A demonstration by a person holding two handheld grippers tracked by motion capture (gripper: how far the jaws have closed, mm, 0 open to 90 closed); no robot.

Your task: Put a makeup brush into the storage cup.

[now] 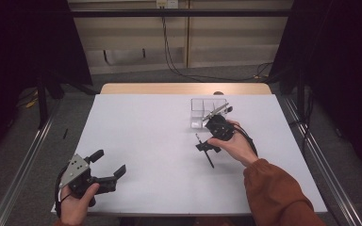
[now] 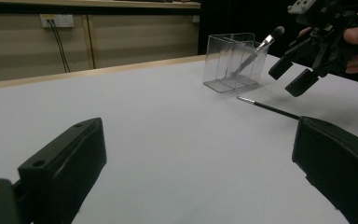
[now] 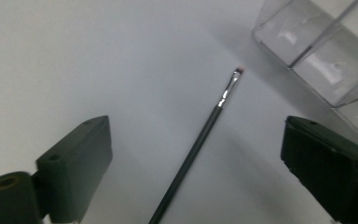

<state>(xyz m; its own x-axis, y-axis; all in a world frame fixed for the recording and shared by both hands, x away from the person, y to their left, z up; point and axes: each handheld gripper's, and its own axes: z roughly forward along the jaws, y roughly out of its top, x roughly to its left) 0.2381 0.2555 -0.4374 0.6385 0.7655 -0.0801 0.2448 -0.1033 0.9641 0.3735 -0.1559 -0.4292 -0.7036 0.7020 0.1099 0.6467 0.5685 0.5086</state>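
A thin black makeup brush [image 1: 210, 161] [image 3: 200, 140] lies flat on the white table [image 1: 146, 141], its small tip toward a clear divided box [image 1: 202, 113] [image 2: 233, 63] [image 3: 317, 46]. A second brush [image 2: 261, 46] with a fuller head leans inside that box. My right gripper [image 1: 208, 148] [image 3: 196, 135] hovers open just above the thin brush, one jaw on either side of the handle, not touching it. It is also in the left gripper view [image 2: 291, 77], tilted down. My left gripper [image 1: 108, 163] [image 2: 198, 135] rests open and empty at the table's front left.
The table's wooden far edge [image 1: 184, 88] lies behind the box. Metal rails [image 1: 23, 165] run along both sides of the table on the floor. Cables [image 1: 169, 56] hang on the back wall.
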